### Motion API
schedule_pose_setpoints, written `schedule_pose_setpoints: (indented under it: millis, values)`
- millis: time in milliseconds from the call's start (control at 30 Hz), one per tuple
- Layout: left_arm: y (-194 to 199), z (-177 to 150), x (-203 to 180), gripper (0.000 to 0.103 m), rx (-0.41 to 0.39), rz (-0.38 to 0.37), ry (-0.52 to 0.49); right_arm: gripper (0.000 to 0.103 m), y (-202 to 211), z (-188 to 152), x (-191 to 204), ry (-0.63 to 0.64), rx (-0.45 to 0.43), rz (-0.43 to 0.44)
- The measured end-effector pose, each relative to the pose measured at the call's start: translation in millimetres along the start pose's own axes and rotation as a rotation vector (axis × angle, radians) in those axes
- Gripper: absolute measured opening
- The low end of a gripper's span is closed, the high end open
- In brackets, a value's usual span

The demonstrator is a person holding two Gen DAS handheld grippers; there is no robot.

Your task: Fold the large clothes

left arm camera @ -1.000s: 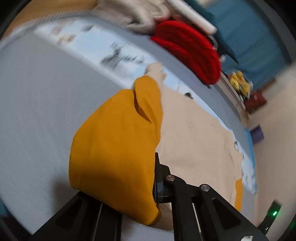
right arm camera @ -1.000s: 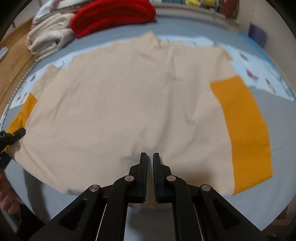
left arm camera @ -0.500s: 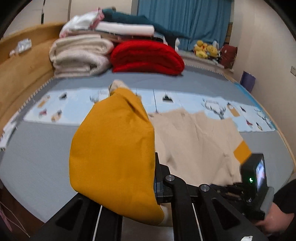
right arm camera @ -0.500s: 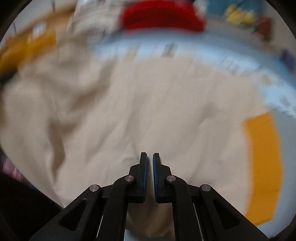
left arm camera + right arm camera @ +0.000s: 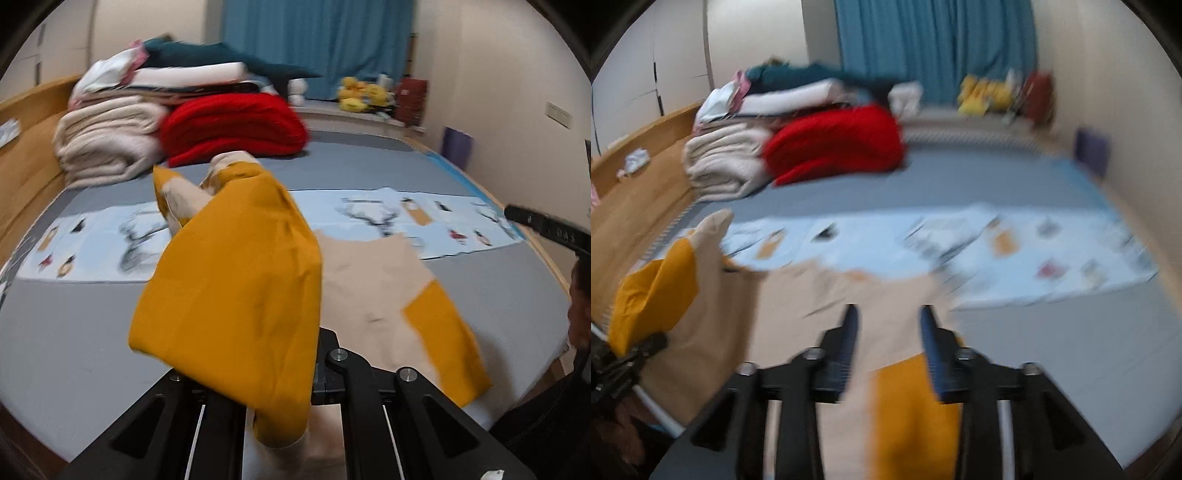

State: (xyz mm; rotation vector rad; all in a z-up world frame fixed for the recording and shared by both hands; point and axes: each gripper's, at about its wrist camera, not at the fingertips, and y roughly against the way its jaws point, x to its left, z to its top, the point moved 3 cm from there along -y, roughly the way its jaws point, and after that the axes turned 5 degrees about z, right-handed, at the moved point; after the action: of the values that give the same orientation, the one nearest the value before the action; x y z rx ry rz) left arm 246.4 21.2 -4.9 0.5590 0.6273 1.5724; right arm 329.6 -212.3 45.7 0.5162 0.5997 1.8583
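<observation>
Fabric drapes over the left gripper (image 5: 314,373): the mustard-yellow sleeve (image 5: 236,314) of a large beige cotton shirt with mustard-yellow sleeves (image 5: 369,295) is clamped between its fingers, which are closed on the cloth, and hangs in a loose fold in front of the lens. The sleeve is held raised above the bed, presumably so that it can be carried across the shirt body for the first lengthwise fold.

The rest of the shirt lies spread on the grey bed sheet (image 5: 74,332), its collar end near a pale blue printed cloth strip (image 5: 406,221) that runs across the bed. The opposite yellow sleeve (image 5: 447,336) lies flat near the bed's near edge.

The right gripper (image 5: 886,325) hovers over the shirt with its fingers (image 5: 849,332) spread apart and holding nothing. The right wrist view is blurred, so contact with the cloth cannot be determined. It is positioned over the lower beige area beside the flat sleeve, likely to pin or take the hem.

At the far end of the bed sit a folded red knitted blanket (image 5: 236,125) and a stack of folded cream blankets (image 5: 107,140), well apart from the work area. A blue curtain (image 5: 317,44) covers the rear wall.
</observation>
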Motion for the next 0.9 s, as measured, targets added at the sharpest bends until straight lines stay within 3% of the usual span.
schedule_pose_setpoints:
  millis: [100, 167, 267, 400, 533, 633, 800, 900]
  values:
    - [-6, 0, -51, 0.007, 0.000, -0.038, -0.080, 0.044, 17, 2, -42, 0.003, -0.027, -0.103]
    - [-12, -3, -84, 0.007, 0.016, -0.072, -0.125, 0.044, 18, -9, -70, -0.085, 0.020, -0.136]
    - [-26, -15, -128, 0.007, 0.068, -0.133, -0.191, 0.043, 26, -8, -89, -0.225, 0.008, -0.113]
    - [-49, -37, -168, 0.011, 0.197, -0.187, -0.279, 0.043, 17, -10, -92, -0.260, 0.040, -0.109]
    - [-59, -45, -164, 0.033, 0.324, -0.259, -0.248, 0.043, 0, -14, -81, -0.236, 0.088, -0.079]
    - [-49, -34, -142, 0.049, 0.312, -0.315, -0.168, 0.043, -13, -19, -66, -0.196, 0.124, -0.042]
    - [-31, -18, -107, 0.052, 0.301, -0.461, -0.011, 0.044, -26, -23, -41, -0.159, 0.158, 0.053]
    - [-24, -8, -86, 0.052, 0.255, -0.442, 0.040, 0.045, -31, -25, -30, -0.165, 0.171, 0.108]
